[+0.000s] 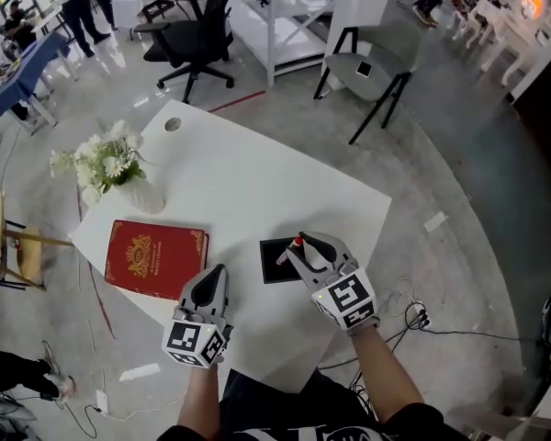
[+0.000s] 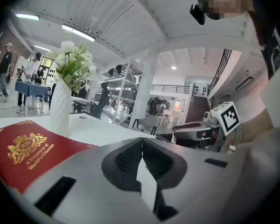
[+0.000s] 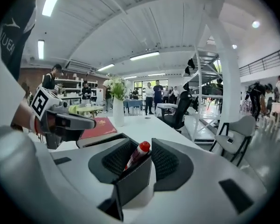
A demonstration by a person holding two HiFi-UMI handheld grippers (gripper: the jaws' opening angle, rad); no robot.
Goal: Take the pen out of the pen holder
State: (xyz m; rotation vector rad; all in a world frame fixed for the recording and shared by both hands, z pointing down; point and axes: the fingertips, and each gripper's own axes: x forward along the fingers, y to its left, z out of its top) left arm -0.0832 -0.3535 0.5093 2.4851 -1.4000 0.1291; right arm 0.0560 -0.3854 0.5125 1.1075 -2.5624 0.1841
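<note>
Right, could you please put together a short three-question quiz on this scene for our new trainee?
1. True or false: the left gripper has its jaws together with nothing between them.
2. Which thing stands between the open jaws of the right gripper? A) the red-capped pen B) a spoon C) nothing at all
3. Fill in: in the head view, the ___ lies on the table just left of the left gripper.

Key
1. True.
2. A.
3. The red book.
</note>
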